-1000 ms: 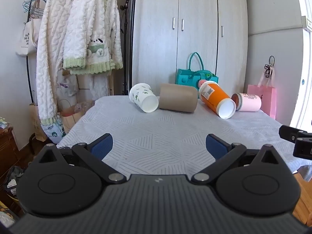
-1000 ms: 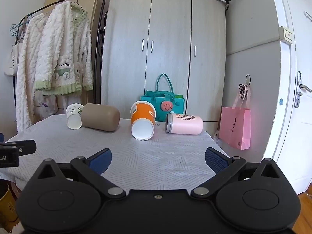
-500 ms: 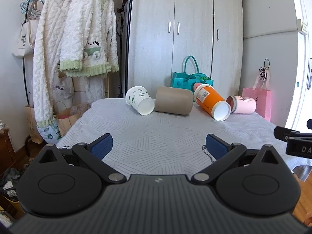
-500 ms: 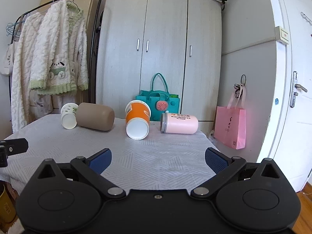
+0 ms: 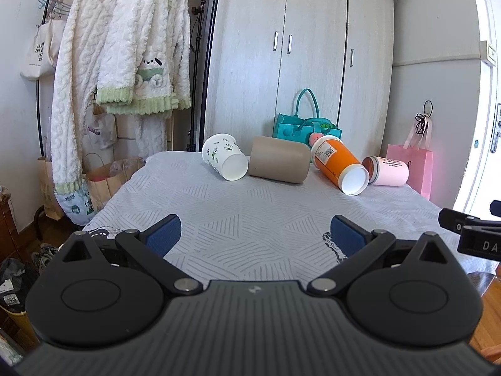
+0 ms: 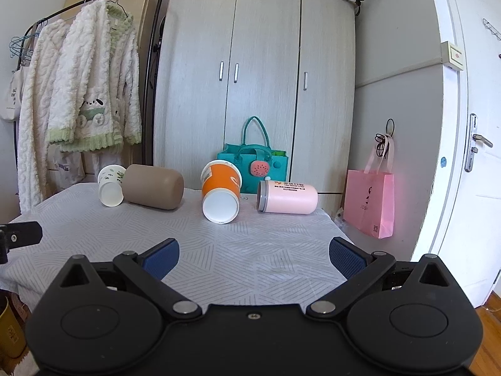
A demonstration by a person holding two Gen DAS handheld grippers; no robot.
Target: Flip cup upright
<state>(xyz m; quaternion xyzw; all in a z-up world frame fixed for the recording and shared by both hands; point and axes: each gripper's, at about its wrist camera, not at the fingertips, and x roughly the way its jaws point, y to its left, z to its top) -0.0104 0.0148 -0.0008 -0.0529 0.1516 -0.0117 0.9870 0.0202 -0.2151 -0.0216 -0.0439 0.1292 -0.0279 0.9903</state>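
Left gripper [image 5: 254, 231]: hovers over the near edge of the tabletop [image 5: 250, 206], fingers [image 5: 164, 232] spread wide apart with nothing between them, well short of any cup.
White printed cup [image 5: 224, 160]: lies on its side at the far left of the row, open mouth facing the camera and slightly right, touching or just beside the brown one.
Brown cup [image 5: 278, 163]: on its side; its closed end seems to face right in the right wrist view.
Orange cup [image 5: 339, 168]: on its side, tilted, mouth toward the near right; the mouth faces almost straight on in the right wrist view [image 6: 220, 191].
Pink cup [image 6: 287, 198]: on its side at the far right, grey rim pointing left, near the orange one.
Right gripper [image 6: 253, 257]: also back at the near edge, fingers [image 6: 346, 256] wide apart and empty.
Step in hand: approach; none of the four is upright yet.
Doing it well: I would take one cup at a time, close across the wall near the middle of its length, squeeze the paper ones lightly, lift clear, then rotate mouth-up and set down.
Risk: round bodies may roll and nudge neighbours.
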